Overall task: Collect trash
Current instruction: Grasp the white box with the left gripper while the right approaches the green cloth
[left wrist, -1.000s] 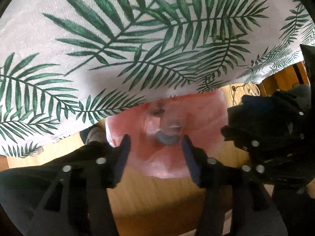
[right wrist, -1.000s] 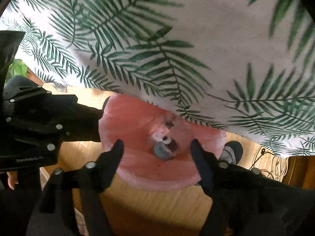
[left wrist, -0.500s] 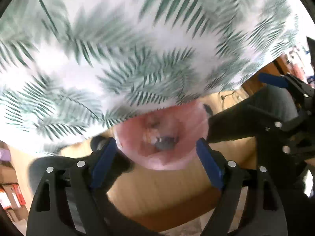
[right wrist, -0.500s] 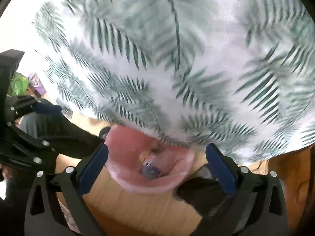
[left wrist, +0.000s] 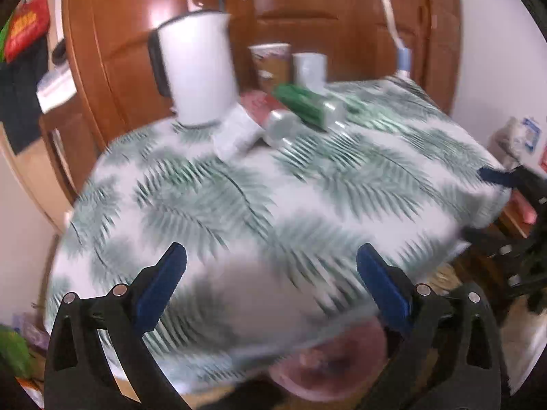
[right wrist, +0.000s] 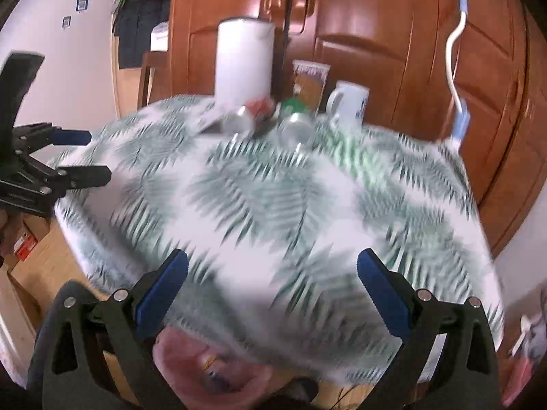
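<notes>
Both views are motion-blurred. A table with a palm-leaf cloth (left wrist: 273,198) (right wrist: 273,205) fills the middle. At its far side lie a clear bottle with a green label (left wrist: 307,106), a second clear bottle (left wrist: 283,126) (right wrist: 239,119), a white carton (left wrist: 236,130) and a red wrapper (left wrist: 259,102). A pink bag-lined trash bin (left wrist: 328,369) (right wrist: 205,365) with litter inside stands below the table's near edge. My left gripper (left wrist: 271,283) is open and empty above the near edge. My right gripper (right wrist: 273,287) is open and empty too.
A white kettle (left wrist: 198,68) (right wrist: 244,58), a paper cup (left wrist: 271,65) and a white mug (left wrist: 309,68) (right wrist: 348,102) stand at the table's back. Wooden cabinet doors (left wrist: 307,7) rise behind. A white cable (right wrist: 454,51) hangs at right.
Both grippers have opened wide and swung up from over the pink bin to face across the tabletop. The bin has dropped to the bottom edge of both views.
</notes>
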A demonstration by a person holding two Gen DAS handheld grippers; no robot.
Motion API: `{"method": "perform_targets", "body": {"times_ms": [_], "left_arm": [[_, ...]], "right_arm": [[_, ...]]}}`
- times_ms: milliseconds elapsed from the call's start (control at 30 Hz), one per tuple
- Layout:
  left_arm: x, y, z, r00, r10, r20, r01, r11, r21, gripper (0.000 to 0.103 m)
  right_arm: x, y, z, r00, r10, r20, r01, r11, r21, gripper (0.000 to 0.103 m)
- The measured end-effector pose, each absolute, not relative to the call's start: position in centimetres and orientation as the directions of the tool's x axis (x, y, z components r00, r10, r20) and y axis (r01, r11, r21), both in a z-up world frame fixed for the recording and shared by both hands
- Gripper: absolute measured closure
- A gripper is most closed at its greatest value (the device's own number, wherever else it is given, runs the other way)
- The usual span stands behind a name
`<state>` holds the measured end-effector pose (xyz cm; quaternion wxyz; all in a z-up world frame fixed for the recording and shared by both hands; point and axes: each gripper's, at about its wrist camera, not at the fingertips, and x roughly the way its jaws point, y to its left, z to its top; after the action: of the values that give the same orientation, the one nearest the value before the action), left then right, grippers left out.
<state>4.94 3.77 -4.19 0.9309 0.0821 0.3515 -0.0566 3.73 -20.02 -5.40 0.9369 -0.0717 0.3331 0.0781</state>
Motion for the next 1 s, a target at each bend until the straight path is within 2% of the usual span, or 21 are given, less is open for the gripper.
{"method": "perform_targets", "body": {"times_ms": [367, 533, 933, 1000], "left_arm": [[17.1, 5.5, -4.8, 0.723, 0.016, -0.690, 0.138, 0.976, 0.168, 0.006], [19.5, 5.9, -6.1, 0.700, 0.023, -0.714, 0.146, 0.974, 0.174, 0.006], [23.5, 4.9, -7.3, 0.709, 0.074, -0.701, 0.157, 0.953, 0.260, 0.006], [24.1, 5.1, -7.1, 0.715, 0.063, -0.696, 0.156, 0.957, 0.246, 0.012]], "right_arm": [[17.2, -25.3, -3.2, 0.765, -0.012, -0.644, -0.096, 0.987, -0.132, 0.005], [19.2, -26.1, -3.7, 0.753, -0.008, -0.658, -0.088, 0.990, -0.112, 0.005], [21.2, -26.8, -6.2, 0.722, 0.002, -0.692, -0.079, 0.994, -0.080, 0.005], [21.3, -26.9, -6.4, 0.720, 0.006, -0.694, -0.079, 0.994, -0.073, 0.005]]}}
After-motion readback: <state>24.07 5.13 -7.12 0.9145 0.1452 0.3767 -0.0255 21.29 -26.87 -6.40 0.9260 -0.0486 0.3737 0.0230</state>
